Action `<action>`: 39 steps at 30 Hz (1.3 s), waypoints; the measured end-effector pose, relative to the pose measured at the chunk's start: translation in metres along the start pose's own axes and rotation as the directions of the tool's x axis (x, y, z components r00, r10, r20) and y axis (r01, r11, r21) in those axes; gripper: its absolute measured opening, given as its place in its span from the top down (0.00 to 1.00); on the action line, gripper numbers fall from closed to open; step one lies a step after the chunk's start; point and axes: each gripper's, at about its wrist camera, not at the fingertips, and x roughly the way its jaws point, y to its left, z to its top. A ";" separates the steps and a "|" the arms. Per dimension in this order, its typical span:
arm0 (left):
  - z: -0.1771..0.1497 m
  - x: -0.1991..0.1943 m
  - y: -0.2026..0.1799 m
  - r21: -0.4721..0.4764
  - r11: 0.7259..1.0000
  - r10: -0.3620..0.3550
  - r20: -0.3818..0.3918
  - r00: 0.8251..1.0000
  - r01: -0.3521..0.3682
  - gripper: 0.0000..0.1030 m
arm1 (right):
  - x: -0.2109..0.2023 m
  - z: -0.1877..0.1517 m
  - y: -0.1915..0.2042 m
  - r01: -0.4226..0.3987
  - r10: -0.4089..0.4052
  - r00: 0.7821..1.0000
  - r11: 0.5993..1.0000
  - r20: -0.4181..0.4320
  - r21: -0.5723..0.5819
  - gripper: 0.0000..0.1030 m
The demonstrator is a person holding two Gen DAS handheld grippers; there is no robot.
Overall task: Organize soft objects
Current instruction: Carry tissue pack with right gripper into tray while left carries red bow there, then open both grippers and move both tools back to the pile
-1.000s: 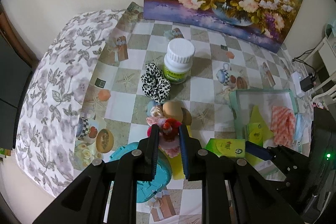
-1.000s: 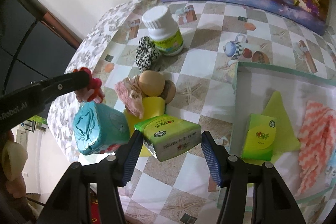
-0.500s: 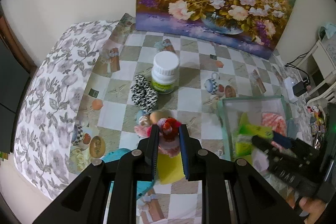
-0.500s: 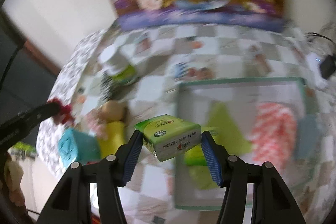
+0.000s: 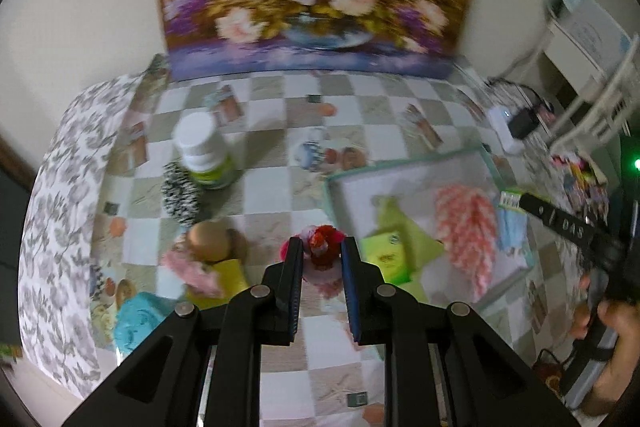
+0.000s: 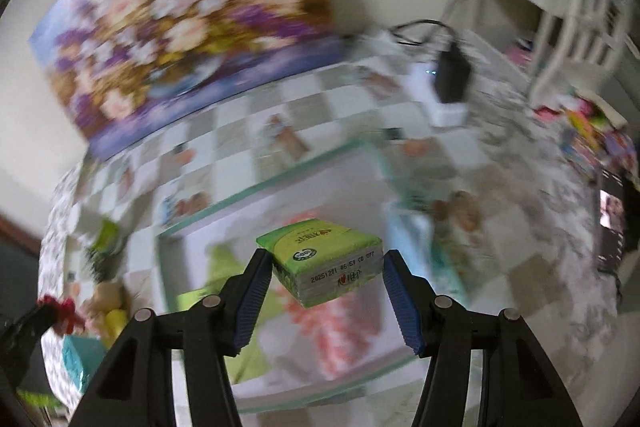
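While held above the teal-rimmed tray [image 6: 280, 183], the right gripper [image 6: 326, 267] clamps a green tissue pack [image 6: 324, 259] at mid width; the left gripper [image 5: 320, 255], nearly closed, pinches a red-pink scrunchie [image 5: 320, 247] beside the tray.

A glossy plastic-wrapped tissue pack [image 6: 325, 259], a fluffy cloth scrunchie [image 5: 321, 247] and a smooth, glossy checked tablecloth [image 5: 280, 163].

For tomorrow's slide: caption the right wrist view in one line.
Right gripper carries a green tissue pack above the tray on the checked table.
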 end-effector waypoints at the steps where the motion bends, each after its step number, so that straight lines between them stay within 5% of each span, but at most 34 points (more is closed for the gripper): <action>1: -0.001 0.002 -0.007 0.015 1.000 -0.002 -0.003 1.000 0.002 0.81 | 0.001 0.000 -0.006 0.016 -0.016 1.000 1.000 0.000 0.011 0.41; 12: -0.021 0.044 -0.088 0.175 0.982 -0.045 -0.114 0.993 0.064 0.81 | 0.038 -0.010 -0.040 0.109 -0.100 0.989 0.991 -0.113 0.077 0.41; 20: -0.036 0.087 -0.104 0.176 0.981 -0.041 -0.236 0.971 0.084 0.79 | 0.066 -0.024 -0.043 0.119 -0.099 0.970 0.990 -0.220 0.077 0.41; 25: -0.040 0.097 -0.102 0.143 0.987 -0.033 -0.281 0.959 0.075 0.51 | 0.072 -0.028 -0.043 0.132 -0.109 0.960 0.988 -0.259 0.075 0.35; 36: -0.032 0.097 -0.081 0.069 0.997 -0.014 -0.284 0.959 0.035 0.35 | 0.072 -0.026 -0.037 0.164 -0.148 0.952 0.986 -0.268 0.039 0.23; 39: -0.030 0.098 -0.072 0.044 0.999 -0.014 -0.279 0.960 0.028 0.21 | 0.070 -0.026 -0.031 0.162 -0.152 0.955 0.987 -0.254 0.017 0.11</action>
